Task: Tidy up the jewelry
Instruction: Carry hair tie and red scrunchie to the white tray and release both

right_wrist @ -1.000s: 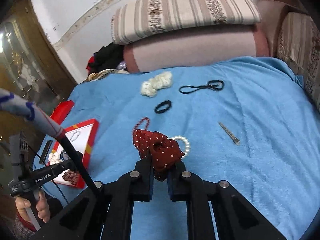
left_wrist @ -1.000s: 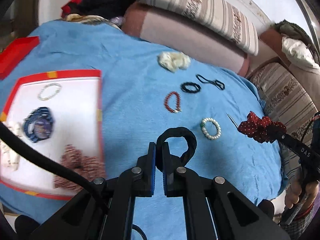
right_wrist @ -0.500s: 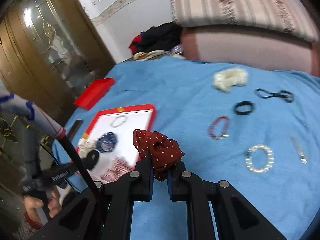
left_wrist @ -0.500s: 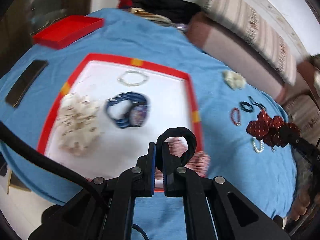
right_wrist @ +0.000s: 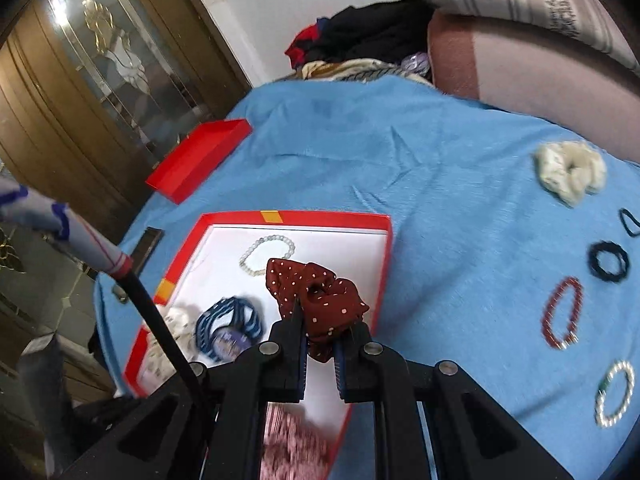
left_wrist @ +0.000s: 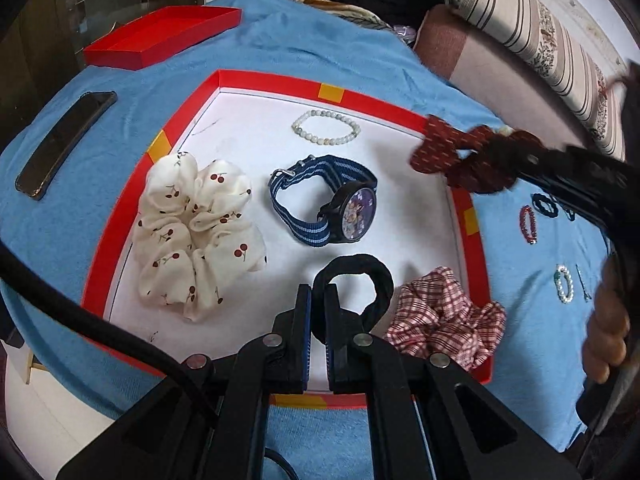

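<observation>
A red-rimmed white tray [left_wrist: 256, 80] [right_wrist: 328, 218] lies on the blue blanket. My left gripper [left_wrist: 318, 312] is shut on a black hair tie [left_wrist: 376, 276], held just above the tray's near part. My right gripper [right_wrist: 320, 326] is shut on a dark red dotted scrunchie [right_wrist: 320, 294] [left_wrist: 460, 156] over the tray's right side. In the tray lie a cherry-print scrunchie [left_wrist: 196, 232], a blue-strap watch [left_wrist: 332, 204] [right_wrist: 228, 324], a pale bead bracelet [left_wrist: 326, 132] [right_wrist: 266, 254] and a plaid scrunchie [left_wrist: 444, 316].
On the blanket right of the tray lie a red bead bracelet [right_wrist: 562, 314], a black tie [right_wrist: 608, 262], a pearl bracelet [right_wrist: 614, 394] and a cream scrunchie [right_wrist: 570, 176]. A red lid [left_wrist: 160, 36] and a phone [left_wrist: 64, 144] lie left. Cushions stand behind.
Both grippers have swung left from the loose items to above the tray, each still holding its item. The right gripper with the dotted scrunchie now reaches the tray's right side.
</observation>
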The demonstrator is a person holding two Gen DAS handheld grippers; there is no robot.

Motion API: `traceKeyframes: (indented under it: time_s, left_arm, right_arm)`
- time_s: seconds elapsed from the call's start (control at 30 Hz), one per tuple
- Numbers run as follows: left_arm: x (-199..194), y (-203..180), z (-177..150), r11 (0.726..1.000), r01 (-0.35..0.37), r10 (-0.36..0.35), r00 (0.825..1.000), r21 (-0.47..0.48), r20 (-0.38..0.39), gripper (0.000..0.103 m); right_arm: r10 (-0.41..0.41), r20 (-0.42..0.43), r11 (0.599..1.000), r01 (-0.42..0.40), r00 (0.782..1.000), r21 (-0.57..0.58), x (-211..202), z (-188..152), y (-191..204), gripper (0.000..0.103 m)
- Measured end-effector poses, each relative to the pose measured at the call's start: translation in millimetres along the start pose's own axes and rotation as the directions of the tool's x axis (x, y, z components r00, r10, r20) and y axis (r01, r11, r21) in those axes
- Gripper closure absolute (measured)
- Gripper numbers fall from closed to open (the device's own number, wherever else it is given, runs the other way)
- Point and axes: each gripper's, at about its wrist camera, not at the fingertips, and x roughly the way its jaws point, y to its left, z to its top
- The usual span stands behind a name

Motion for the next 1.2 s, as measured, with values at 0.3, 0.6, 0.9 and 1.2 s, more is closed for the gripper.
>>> traceKeyframes:
  time_s: [0.3,0.6,0.9,1.2]
  left_arm:
    - [6.6,8.4,2.0,0.999,-0.003,0.002,1.000,-0.040,-0.010,0.087]
    - [-24.4,-5.2,2.8,1.000,0.006,-0.004,0.998,-0.020,0.062,0.060]
    - [-52.4,-30.2,-1.6,0.999,-0.013,0.009,0.993,0.034,0.114,0.058]
    - [-60.2,-77.4,-15.5,0.991,0.009,-0.022,0.995,0.131,0.098,0.056]
  right_arm:
    - [-0.078,-0.035,0.997,0.078,0.996,-0.012,39.6,5.7,-4.1,0.083]
    - [-0.106,0.013,0.994,0.106,0.994,-0.004,8.2,10.2,-13.8,0.051]
    - [-0.159,0.070,0.987,0.158,0.985,0.031,-65.7,-32.4,-47.6,0.044]
    - [-0.274,0.078,0.945,0.254,0.958,0.205,-136.5,-114.0,-122.7,0.043]
